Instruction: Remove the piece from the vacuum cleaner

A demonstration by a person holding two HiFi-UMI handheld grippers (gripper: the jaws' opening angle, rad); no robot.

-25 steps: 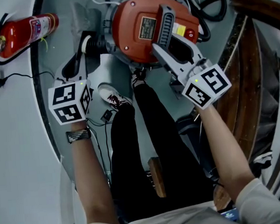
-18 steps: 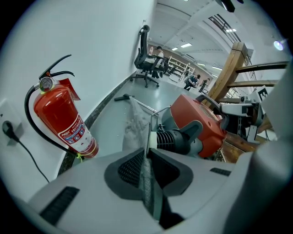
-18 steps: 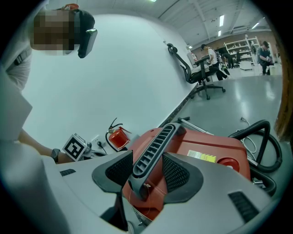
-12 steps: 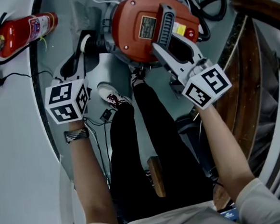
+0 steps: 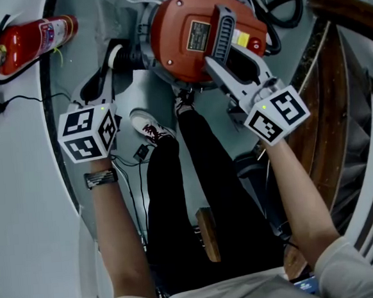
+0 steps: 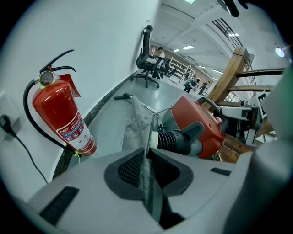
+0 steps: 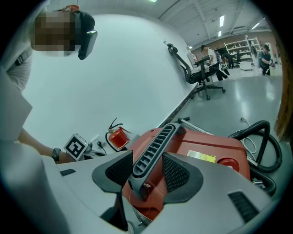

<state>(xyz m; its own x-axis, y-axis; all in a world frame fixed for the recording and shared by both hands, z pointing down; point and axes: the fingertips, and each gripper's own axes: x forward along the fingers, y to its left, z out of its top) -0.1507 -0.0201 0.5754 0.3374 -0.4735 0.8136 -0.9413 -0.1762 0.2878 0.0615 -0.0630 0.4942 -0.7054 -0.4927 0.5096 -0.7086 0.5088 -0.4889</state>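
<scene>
One red vacuum cleaner (image 5: 181, 46), grey slotted handle (image 5: 222, 33) on top

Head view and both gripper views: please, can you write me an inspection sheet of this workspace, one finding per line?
Surface: smooth grey floor.
Job's things: red vacuum cleaner with grey handle on top; ribbed hose end joined to its side.
Clutter: fire extinguisher standing by the wall.
Grippers: right gripper clamps the handle; left gripper close to the hose end, jaws nearly together, contents unclear.
Cables: wall plug with black cord; black hose looped behind the vacuum cleaner.
Surroundings: wooden beams, office chair, people far off.
</scene>
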